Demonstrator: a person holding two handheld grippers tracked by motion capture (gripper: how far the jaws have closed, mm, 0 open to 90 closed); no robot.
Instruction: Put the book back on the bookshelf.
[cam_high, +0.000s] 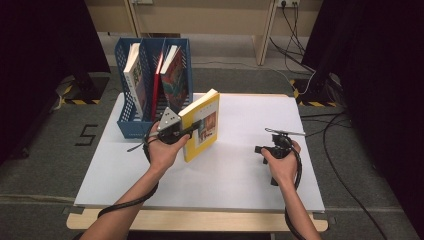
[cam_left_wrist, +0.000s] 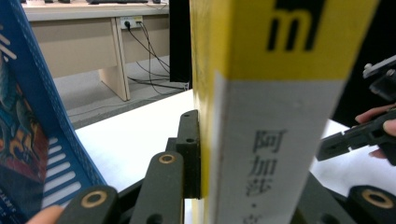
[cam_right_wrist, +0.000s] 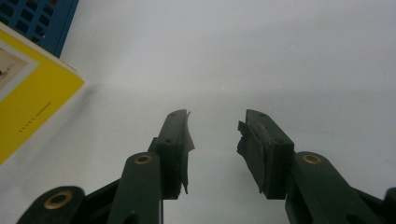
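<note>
Left hand-held gripper (cam_high: 192, 129) pinching upright yellow book (cam_high: 202, 125) by its spine, right hand-held gripper (cam_high: 260, 149) spread, empty.

Tabletop and items resting on it

The white tabletop (cam_high: 240, 175) sits on a light wooden base whose front edge shows below it. A blue file rack (cam_high: 131, 125) stands at its far left corner, books upright inside. A yellow book (cam_high: 202, 131) stands on edge just beside the rack, near centre.
</note>
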